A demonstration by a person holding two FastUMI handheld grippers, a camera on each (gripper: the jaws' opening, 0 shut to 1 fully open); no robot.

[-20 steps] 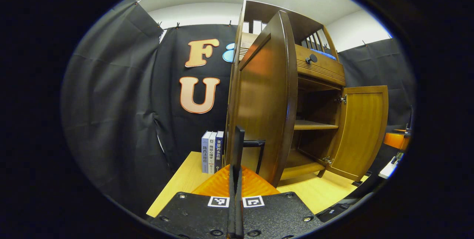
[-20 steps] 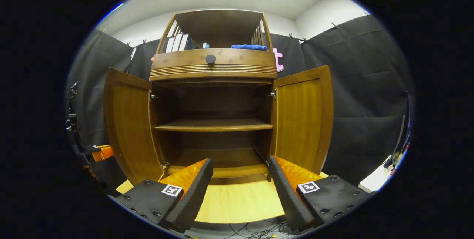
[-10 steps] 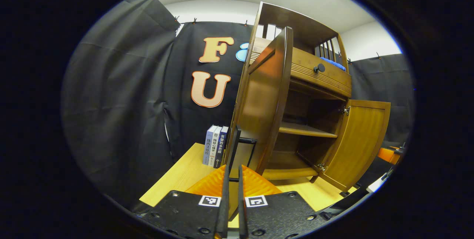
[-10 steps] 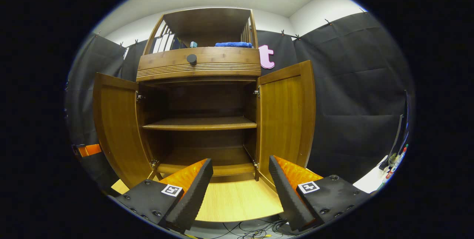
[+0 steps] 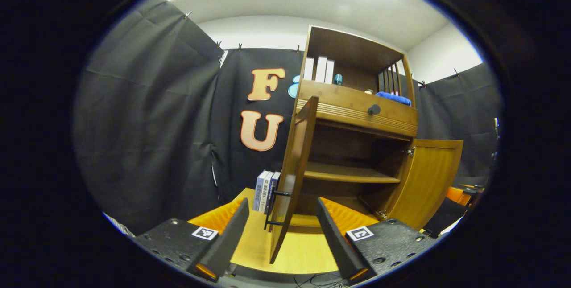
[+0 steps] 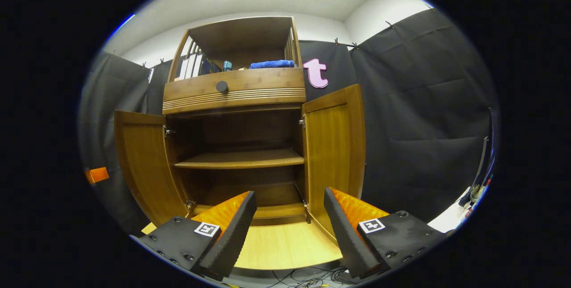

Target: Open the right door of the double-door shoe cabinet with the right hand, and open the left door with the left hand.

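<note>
The brown wooden shoe cabinet [image 6: 234, 96] stands on a light table with both lower doors swung out. In the right gripper view the left door [image 6: 138, 163] and the right door [image 6: 334, 145] flank two bare shelves. My right gripper [image 6: 290, 192] is open, a little in front of the cabinet, touching nothing. In the left gripper view the left door [image 5: 292, 176] is seen edge-on, its black bar handle [image 5: 274, 207] facing left. My left gripper [image 5: 282, 201] is open, its fingers [image 5: 227, 234] apart on either side of the door's edge, short of it.
Several books [image 5: 265, 190] stand on the table [image 6: 285, 248] left of the cabinet. Above the doors is a drawer with a black knob [image 6: 221, 86], and a blue cloth [image 6: 272, 63] lies on the upper shelf. Cables [image 6: 308, 281] hang below the table's front edge.
The left gripper, shut on the left door's handle a second ago, has opened and drawn back from the door. The right gripper stays open and has drifted slightly.
</note>
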